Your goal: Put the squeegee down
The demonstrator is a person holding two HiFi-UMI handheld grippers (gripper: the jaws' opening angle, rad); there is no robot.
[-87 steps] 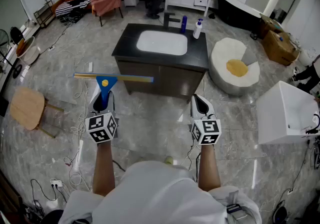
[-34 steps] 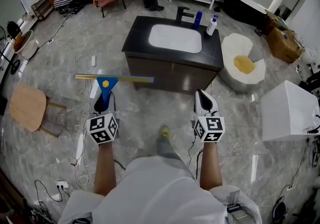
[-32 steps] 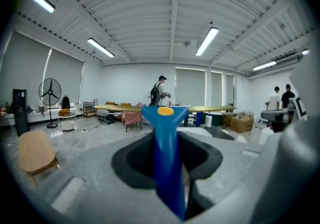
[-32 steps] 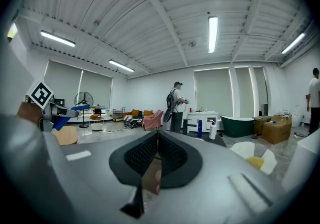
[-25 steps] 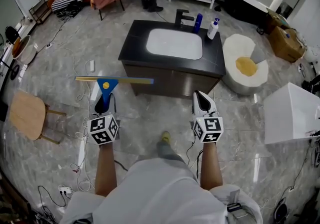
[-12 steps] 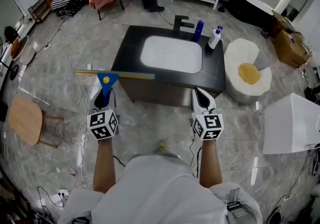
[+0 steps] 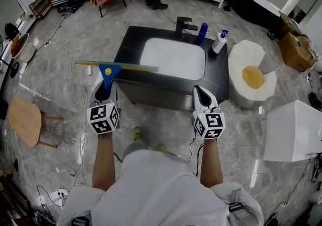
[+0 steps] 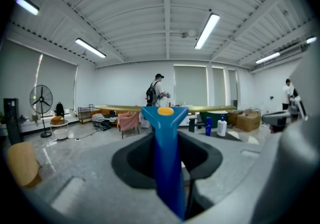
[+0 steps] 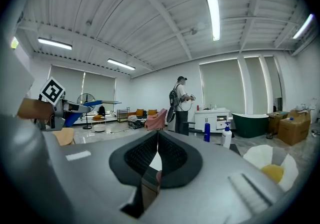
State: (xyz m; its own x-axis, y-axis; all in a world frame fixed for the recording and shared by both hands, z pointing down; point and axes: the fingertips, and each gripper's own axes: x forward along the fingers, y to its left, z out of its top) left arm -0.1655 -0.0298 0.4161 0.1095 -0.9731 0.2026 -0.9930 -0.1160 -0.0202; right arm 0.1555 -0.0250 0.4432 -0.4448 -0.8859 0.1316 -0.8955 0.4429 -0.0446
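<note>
Left gripper view first: what is seen between the jaws?

The left gripper (image 8: 167, 140) is seen clamped on the squeegee (image 7: 108, 73); its blue handle is pinched between the two dark pads and runs straight out past the tips.

And beyond the tips?

The handle is seen to flare into a blue triangular head with a round yellow button. A long, thin, yellowish blade bar is carried across the head, level, from left to right. The whole tool is held in the air, far of the claw.

What is shown of its material?

Smooth, glossy plastic is suggested for the handle; the bar is straight and narrow, with a dull metallic sheen.

How is the other claw found?

The right gripper (image 9: 157, 135) is seen pressed together at the tips, with nothing held between its ribbed pads.

What is placed farther out?

In the head view the bar's right end is seen against the near left corner of a black vanity counter (image 7: 216, 76), flat and matte, with a white rectangular basin (image 7: 173, 59) sunk in it. A black angular faucet (image 7: 183, 22), a blue bottle (image 7: 202, 32) and a white pump bottle (image 7: 219, 42) are stood along its far edge. Everything is set on a polished grey marble floor (image 7: 60, 84); a round wooden stool (image 7: 22, 119) is seen well off to the left.
</note>
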